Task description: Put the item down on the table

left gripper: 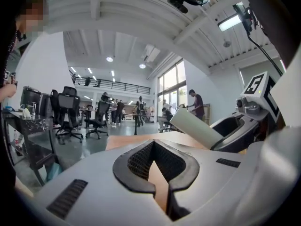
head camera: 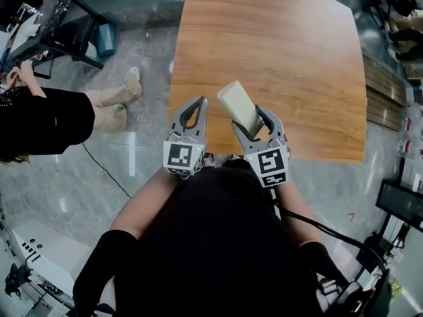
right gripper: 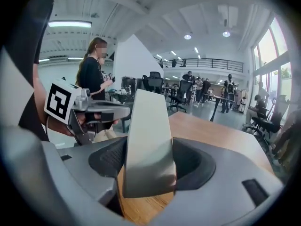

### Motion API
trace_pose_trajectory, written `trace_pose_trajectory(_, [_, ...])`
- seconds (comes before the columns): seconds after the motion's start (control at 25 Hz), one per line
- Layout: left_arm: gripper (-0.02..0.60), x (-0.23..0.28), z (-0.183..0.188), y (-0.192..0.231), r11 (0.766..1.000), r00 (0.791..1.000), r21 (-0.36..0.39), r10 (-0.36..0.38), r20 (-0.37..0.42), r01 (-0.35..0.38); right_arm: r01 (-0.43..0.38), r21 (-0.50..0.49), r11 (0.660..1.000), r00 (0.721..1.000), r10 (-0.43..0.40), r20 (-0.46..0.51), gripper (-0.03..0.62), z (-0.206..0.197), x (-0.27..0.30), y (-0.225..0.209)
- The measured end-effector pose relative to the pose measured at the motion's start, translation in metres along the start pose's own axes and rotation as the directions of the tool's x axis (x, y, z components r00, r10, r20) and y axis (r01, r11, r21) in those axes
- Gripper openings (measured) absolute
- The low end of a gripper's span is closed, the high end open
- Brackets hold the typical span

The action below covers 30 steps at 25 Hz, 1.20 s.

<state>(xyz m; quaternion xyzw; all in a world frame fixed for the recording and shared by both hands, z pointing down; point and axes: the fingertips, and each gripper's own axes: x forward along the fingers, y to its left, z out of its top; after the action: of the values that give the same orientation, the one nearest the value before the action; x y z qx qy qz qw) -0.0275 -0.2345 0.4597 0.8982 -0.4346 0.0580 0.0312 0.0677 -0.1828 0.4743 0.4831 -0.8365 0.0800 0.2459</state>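
A pale cream rectangular block (head camera: 238, 106) is clamped between the jaws of my right gripper (head camera: 256, 125), which is shut on it above the near edge of the wooden table (head camera: 291, 51). The block (right gripper: 148, 140) sticks up and forward out of the jaws in the right gripper view. My left gripper (head camera: 189, 121) hovers beside it to the left, shut with nothing between its jaws; its tips (left gripper: 160, 180) nearly touch. From the left gripper view the block (left gripper: 195, 127) and the right gripper (left gripper: 240, 128) appear at the right.
The table's left edge runs close to my left gripper; grey tiled floor (head camera: 132, 150) lies beyond it. A person in black (head camera: 39, 121) stands at the left. Office chairs (left gripper: 68, 109), desks and people fill the background. A screen (head camera: 400, 203) sits at the right.
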Motion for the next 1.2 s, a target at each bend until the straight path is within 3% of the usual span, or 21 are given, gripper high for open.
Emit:
trace_pose_trajectory(0.32, [0.003,-0.007,0.015,-0.004,1.000,1.000,0.024,-0.008,0.011,0.008,0.029,0.019,0.999,0.996,-0.030,0.079,0.275,0.028,-0.020,0.001])
trace_pose_trajectory(0.56, [0.003,0.004,0.005,-0.003,1.000,1.000,0.023,-0.012,0.009,0.012,0.021,0.021,1.000,0.999,-0.022,0.049,0.275,0.009,0.011,-0.008])
trace_pose_trajectory(0.84, [0.003,0.002,0.010,-0.003,1.000,1.000,0.024,0.002,0.004,-0.002,-0.014,0.000,1.000,0.988,0.014,-0.153,0.275,-0.062,0.064,-0.014])
trace_pose_trajectory(1.2, [0.003,-0.008,0.005,-0.005,1.000,1.000,-0.008,0.008,-0.012,-0.008,-0.067,-0.030,0.997,0.899,0.047,-0.436,0.275,-0.155,0.116,-0.008])
